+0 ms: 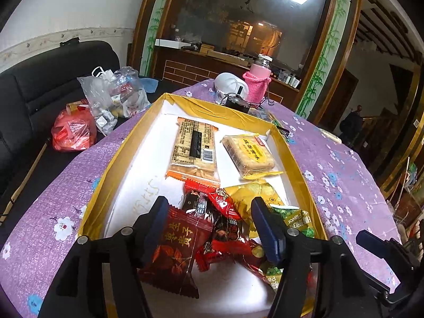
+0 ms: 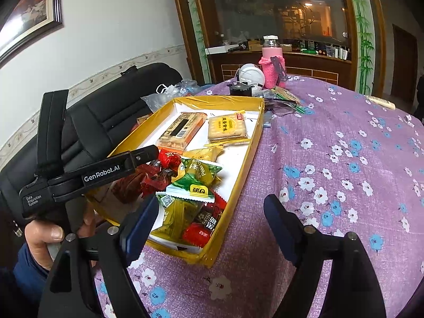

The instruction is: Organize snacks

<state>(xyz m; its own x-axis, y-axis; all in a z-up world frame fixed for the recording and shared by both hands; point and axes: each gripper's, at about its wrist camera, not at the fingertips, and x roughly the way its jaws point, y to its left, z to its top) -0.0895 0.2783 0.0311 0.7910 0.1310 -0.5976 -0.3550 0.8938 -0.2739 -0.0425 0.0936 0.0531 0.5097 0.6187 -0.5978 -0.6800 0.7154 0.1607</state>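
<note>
A yellow box (image 1: 291,159) with a white floor lies on the purple floral tablecloth. At its far end lie an orange cracker pack (image 1: 194,148) and a yellow biscuit pack (image 1: 249,155). Small snacks are heaped at its near end: a dark red packet (image 1: 177,246), red candies (image 1: 225,204), a yellow packet (image 1: 251,193) and green pea packets (image 1: 294,220). My left gripper (image 1: 209,220) hangs open over this heap, the dark red packet beside its left pad. My right gripper (image 2: 212,212) stands open over the box's (image 2: 238,185) near right corner, gripping nothing, with the green packets (image 2: 196,177) just beyond.
A pink bottle (image 2: 273,61), a white bowl-like thing (image 2: 250,73) and small clutter stand behind the box. Plastic bags (image 1: 114,98) and a red bag (image 1: 71,132) lie on the black sofa at left. A hand (image 2: 42,238) holds the left gripper. The tablecloth (image 2: 344,172) spreads to the right.
</note>
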